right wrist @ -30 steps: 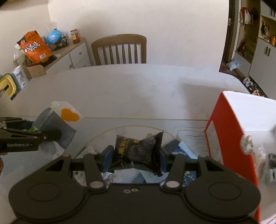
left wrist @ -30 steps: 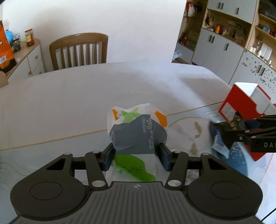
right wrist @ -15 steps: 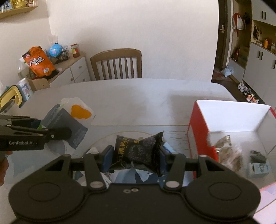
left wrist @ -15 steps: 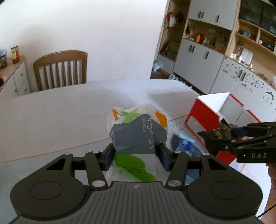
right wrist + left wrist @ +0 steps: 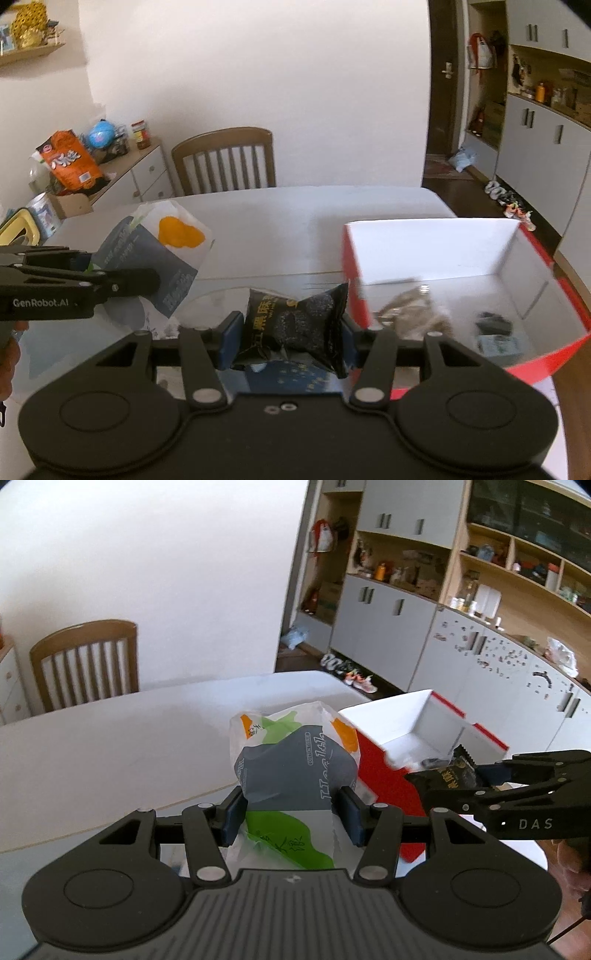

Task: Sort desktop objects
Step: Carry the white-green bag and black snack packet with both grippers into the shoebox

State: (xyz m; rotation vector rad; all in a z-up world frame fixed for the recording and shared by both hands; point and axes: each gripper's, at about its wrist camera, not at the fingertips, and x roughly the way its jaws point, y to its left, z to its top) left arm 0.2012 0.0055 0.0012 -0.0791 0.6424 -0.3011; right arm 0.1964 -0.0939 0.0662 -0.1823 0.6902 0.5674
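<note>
My left gripper is shut on a white, grey and green tissue pack and holds it above the table, left of the red box. The pack also shows in the right wrist view. My right gripper is shut on a black snack packet and holds it just left of the red box. The packet also shows in the left wrist view. The open box has white inner walls and holds several small packets.
A white table with a glass sheet over its near part. A blue packet lies under my right gripper. A wooden chair stands at the far side. A sideboard with snacks is at the left. Cabinets stand at the right.
Both grippers have risen and swung right toward the red box, each still holding its packet. The box's inside has come into view.
</note>
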